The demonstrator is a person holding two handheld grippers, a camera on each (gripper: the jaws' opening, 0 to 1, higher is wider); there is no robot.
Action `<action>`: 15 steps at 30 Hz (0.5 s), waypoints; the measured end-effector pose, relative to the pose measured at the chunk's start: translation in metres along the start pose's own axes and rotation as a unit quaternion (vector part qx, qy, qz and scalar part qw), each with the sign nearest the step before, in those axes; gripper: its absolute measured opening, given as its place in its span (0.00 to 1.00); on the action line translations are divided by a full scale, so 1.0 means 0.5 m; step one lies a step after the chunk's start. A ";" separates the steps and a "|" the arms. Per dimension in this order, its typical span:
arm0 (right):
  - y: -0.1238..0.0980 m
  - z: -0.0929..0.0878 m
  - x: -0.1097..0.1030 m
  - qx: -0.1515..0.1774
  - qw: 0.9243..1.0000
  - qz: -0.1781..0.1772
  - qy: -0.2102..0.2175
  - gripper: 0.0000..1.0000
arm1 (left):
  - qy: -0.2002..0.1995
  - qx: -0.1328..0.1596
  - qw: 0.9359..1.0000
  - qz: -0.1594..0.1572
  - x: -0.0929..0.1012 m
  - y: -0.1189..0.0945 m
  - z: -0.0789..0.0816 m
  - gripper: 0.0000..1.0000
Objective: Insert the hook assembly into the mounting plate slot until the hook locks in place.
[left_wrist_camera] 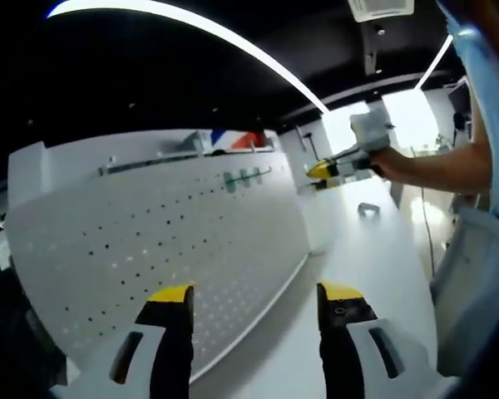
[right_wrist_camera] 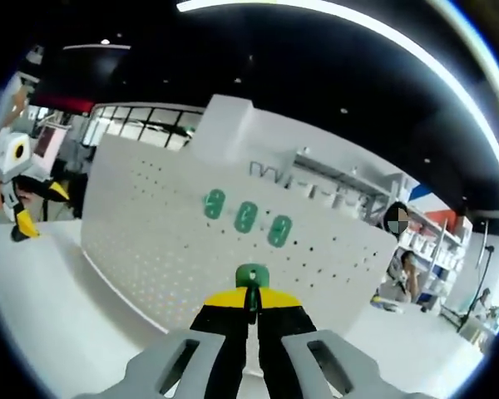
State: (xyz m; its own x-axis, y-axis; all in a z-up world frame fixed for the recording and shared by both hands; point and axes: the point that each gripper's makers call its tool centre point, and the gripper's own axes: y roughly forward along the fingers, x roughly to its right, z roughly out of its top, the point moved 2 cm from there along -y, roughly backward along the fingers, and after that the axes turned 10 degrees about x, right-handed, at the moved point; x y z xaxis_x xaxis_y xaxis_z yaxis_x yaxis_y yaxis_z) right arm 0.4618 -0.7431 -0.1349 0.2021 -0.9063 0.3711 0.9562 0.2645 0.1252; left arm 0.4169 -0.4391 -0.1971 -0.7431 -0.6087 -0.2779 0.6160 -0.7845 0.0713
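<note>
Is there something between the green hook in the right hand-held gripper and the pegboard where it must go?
Nothing visible stands in the way. The right hand-held gripper is shut on the green hook, and open space lies between it and the white pegboard. Three green hooks already sit on the board.

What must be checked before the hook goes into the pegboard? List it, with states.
1. Green hook clamped in the right gripper: ok, fingers shut on it.
2. Hook aimed at the white pegboard: ok, the board lies straight ahead.
3. Free holes near the three green hooks already mounted: ok, open holes show below them.
4. Left gripper free: ok, open, holding nothing.
5. Hook's rear prongs lined up with holes: cannot tell, hidden by the fingers.
</note>
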 end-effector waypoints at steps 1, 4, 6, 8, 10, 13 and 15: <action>0.005 0.002 0.004 0.001 1.000 -0.002 0.000 0.01 | 0.000 0.000 1.000 0.001 0.000 0.000 0.001 0.61; 0.016 0.009 0.017 0.006 1.000 -0.005 0.000 0.01 | 0.000 0.000 1.000 0.001 -0.002 0.000 0.001 0.62; 0.023 0.012 0.022 0.009 1.000 -0.007 0.000 0.01 | 0.000 0.000 1.000 0.001 -0.002 0.000 0.002 0.62; 0.031 0.014 0.028 0.011 1.000 -0.009 0.000 0.01 | 0.001 0.000 1.000 0.000 -0.003 0.001 0.001 0.63; 0.038 0.016 0.035 0.014 1.000 -0.010 0.002 0.01 | 0.001 0.001 1.000 0.000 -0.004 0.001 0.002 0.65; 0.046 0.017 0.038 0.015 1.000 -0.011 0.003 0.01 | 0.001 0.001 1.000 0.001 -0.008 0.001 0.001 0.65; 0.054 0.017 0.041 0.016 1.000 -0.011 0.003 0.01 | 0.000 0.002 1.000 0.003 -0.012 0.000 0.001 0.67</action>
State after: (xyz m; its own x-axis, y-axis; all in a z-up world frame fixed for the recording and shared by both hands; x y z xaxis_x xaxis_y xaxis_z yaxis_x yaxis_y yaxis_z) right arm 0.4899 -0.7519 -0.1159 0.1816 -0.9144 0.3619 0.9533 0.2540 0.1632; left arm 0.4213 -0.4356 -0.1949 -0.7393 -0.6133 -0.2779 0.6195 -0.7813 0.0764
